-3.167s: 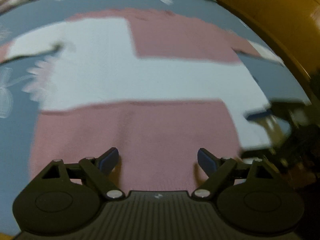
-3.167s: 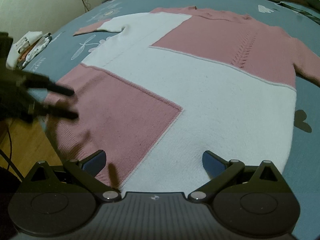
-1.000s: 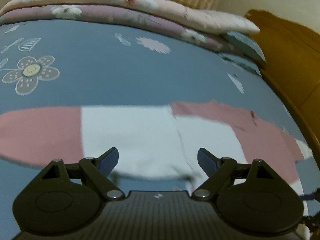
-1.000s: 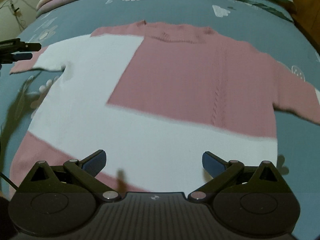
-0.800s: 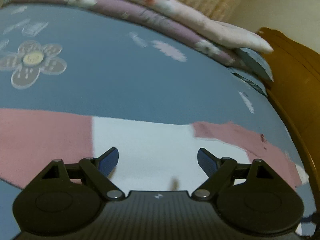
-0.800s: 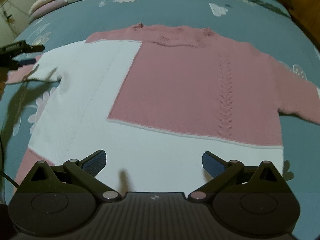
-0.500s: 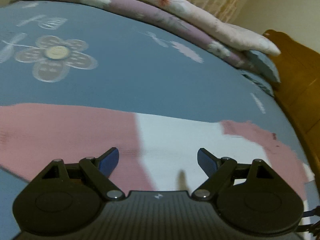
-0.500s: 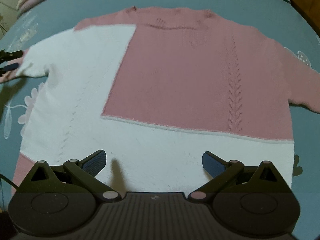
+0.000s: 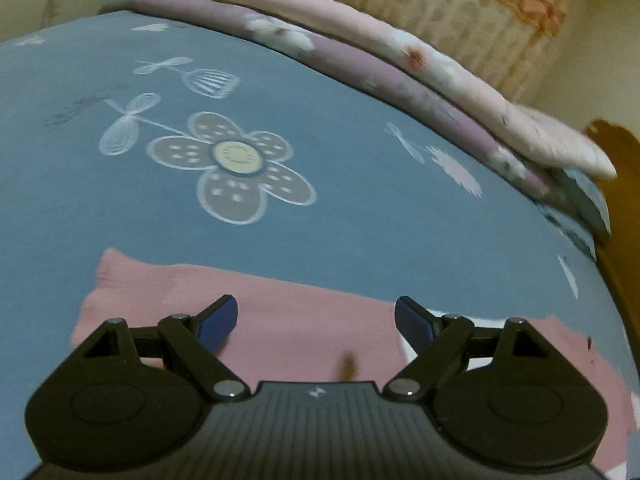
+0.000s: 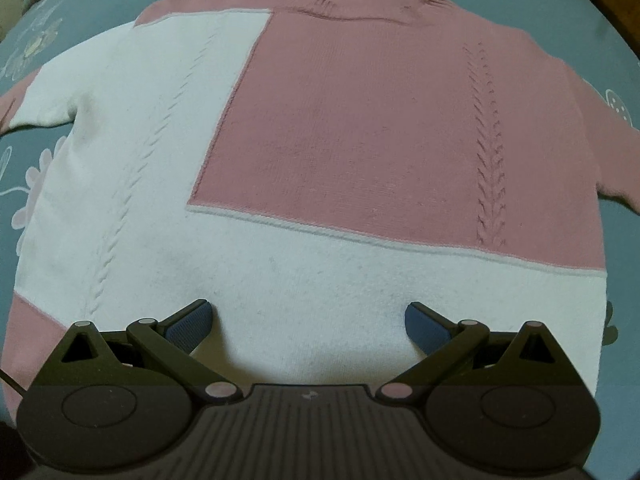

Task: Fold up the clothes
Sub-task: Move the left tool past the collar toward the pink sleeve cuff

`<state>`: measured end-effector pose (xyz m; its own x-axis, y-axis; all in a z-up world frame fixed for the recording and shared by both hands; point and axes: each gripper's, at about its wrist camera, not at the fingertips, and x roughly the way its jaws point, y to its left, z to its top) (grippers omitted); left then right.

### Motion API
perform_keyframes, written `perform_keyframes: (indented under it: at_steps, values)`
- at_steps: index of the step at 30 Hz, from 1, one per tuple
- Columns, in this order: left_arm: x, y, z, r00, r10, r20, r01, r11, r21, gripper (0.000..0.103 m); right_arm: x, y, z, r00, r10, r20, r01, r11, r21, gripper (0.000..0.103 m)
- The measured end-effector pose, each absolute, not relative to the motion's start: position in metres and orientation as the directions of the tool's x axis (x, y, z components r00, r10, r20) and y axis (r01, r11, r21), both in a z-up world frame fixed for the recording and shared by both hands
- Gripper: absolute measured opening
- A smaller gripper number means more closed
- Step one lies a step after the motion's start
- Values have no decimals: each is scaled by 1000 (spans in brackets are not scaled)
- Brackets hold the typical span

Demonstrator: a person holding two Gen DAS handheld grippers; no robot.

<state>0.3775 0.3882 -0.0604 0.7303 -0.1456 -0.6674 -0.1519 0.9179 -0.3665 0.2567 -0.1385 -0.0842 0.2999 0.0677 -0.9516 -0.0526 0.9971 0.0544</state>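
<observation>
While R view shows whole sweater (image 10: 360, 160), L sees only pink sleeve (image 9: 280, 320); both grippers' fingers spread, empty.

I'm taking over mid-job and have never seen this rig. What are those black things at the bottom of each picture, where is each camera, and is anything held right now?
Each picture comes from a fisheye camera on a hand-held gripper, looking forward along its two blue-tipped fingers. The black shapes are the grippers themselves. In the left wrist view, the left gripper is open over the pink sleeve of a sweater, with the blue flowered bedspread and folded quilts beyond. In the right wrist view, the right gripper is open over the white lower part of the pink and white sweater, which lies spread flat on the bed. Neither gripper holds anything, and no fold shows yet.
</observation>
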Motion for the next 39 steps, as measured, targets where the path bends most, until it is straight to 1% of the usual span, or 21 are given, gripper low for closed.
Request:
perform_keyframes:
  at_steps: [2,4,9,11,13,16,18,20,22,27,30,33,39]
  values:
    - [383,388,-69,707,-135,-694,-162,924,-345,86,254,-137,-85,308,63,-949,-62,997,46,103]
    - [386,398,-78,690,-115,-714,-207,914,-347,86,252,-138,-85,318,66,-946,-70,997,46,103]
    - [388,426,-79,689,-32,-724,-279,910,-305,86,247,-138,-85,325,70,-943,-96,995,41,103]
    - [387,428,-75,684,-27,-729,-294,904,-310,86,249,-136,-84,315,65,-947,-95,995,36,103]
    - [385,420,-69,685,-30,-728,-278,913,-299,86,251,-134,-83,305,58,-951,-92,995,31,103]
    - [382,401,-63,707,-88,-701,-183,936,-302,86,251,-132,-82,296,52,-954,-90,996,26,103]
    - [380,388,-65,705,-105,-701,-147,946,-290,86,252,-131,-81,289,48,-956,-89,996,23,103]
    - [378,382,-72,693,-105,-714,-138,952,-274,86,252,-130,-81,285,45,-958,-87,996,21,103]
    - [373,386,-80,677,-83,-732,-170,949,-265,86,252,-129,-81,284,44,-958,-87,996,20,103]
    - [352,411,-78,683,-30,-730,-252,928,-273,86,250,-127,-81,286,48,-957,-90,996,23,103]
    - [341,419,-69,707,-14,-707,-278,914,-296,86,249,-126,-81,289,47,-956,-90,996,21,103]
    - [339,424,-66,735,-54,-676,-250,905,-343,86,247,-124,-80,294,46,-955,-90,996,20,103]
    - [365,435,-81,739,-87,-668,-232,898,-374,86,246,-121,-80,295,45,-954,-91,996,19,103]
